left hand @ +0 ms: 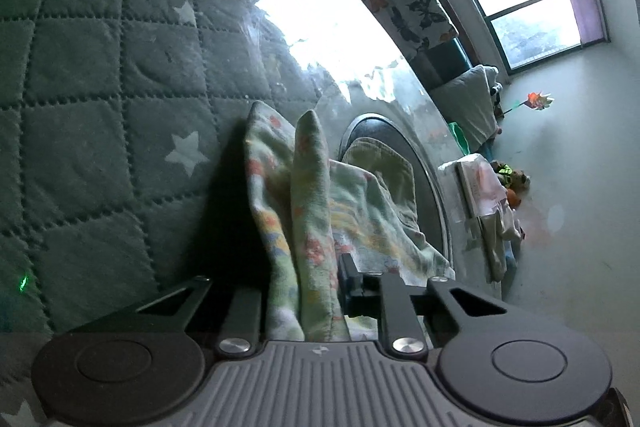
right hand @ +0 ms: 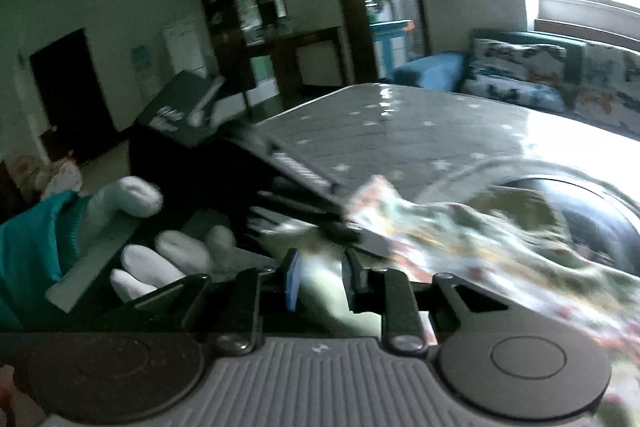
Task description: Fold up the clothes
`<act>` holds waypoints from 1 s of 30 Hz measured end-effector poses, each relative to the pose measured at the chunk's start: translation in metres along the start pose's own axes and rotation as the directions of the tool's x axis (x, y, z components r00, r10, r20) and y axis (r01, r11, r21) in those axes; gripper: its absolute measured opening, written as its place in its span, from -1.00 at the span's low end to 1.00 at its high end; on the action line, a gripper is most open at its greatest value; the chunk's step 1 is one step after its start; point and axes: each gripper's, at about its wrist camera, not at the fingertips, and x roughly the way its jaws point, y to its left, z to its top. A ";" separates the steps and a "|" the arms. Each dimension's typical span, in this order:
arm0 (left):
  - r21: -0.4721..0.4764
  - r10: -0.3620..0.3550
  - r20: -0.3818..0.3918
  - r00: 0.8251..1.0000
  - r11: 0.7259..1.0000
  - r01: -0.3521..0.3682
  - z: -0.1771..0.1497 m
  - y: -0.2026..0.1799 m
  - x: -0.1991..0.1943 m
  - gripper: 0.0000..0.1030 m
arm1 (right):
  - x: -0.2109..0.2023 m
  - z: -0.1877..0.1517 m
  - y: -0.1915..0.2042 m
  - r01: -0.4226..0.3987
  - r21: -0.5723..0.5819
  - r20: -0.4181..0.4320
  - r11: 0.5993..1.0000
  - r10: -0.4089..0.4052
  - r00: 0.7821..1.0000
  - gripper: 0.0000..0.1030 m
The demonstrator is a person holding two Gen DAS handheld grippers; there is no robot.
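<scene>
My left claw (left hand: pixel 310 291) is clenched on a bunched fold of floral cloth (left hand: pixel 308 195) above the quilted tabletop (left hand: pixel 100 67). The cloth trails into a dark round basin (left hand: pixel 424 163) holding an olive garment (left hand: pixel 380 163). My right claw (right hand: pixel 322 281) pinches pale cloth; blur hides details.

The cloth (left hand: pixel 308 227) is looking soft and napped, floral-printed; the quilt (left hand: pixel 100 67) is showing matt stitched fabric under glossy clear plastic (left hand: pixel 320 39); the glove (right hand: pixel 160 259) is looking knitted.

Pale green floral garment (left hand: pixel 308 227)
</scene>
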 end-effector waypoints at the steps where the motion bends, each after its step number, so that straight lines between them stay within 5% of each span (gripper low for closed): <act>1: 0.007 0.004 0.001 1.000 1.000 -0.004 0.000 -0.001 0.000 -0.62 | -0.007 -0.003 -0.008 0.029 0.015 0.003 0.999 -0.029 1.000 -0.27; 5: 0.041 0.023 0.008 1.000 0.999 -0.023 -0.002 -0.006 0.000 -0.57 | -0.031 -0.011 -0.056 0.193 0.108 -0.003 0.975 -0.194 0.981 -0.23; 9: 0.089 0.049 0.022 0.999 0.995 -0.050 -0.003 -0.013 0.001 -0.57 | -0.050 -0.023 -0.111 0.354 0.208 -0.025 0.912 -0.357 0.934 -0.19; 15: 0.125 0.073 0.031 0.997 0.989 -0.077 -0.005 -0.017 0.001 -0.57 | -0.047 -0.029 -0.166 0.453 0.309 -0.069 0.836 -0.455 0.888 -0.05; 23: 0.140 0.087 0.034 0.996 0.986 -0.091 -0.005 -0.019 0.002 -0.57 | -0.033 -0.037 -0.178 0.444 0.336 -0.096 0.831 -0.439 0.893 0.04; 30: 0.176 0.111 0.048 0.993 0.977 -0.117 -0.006 -0.025 0.004 -0.58 | -0.030 -0.035 -0.166 0.415 0.324 -0.103 0.850 -0.404 0.909 -0.66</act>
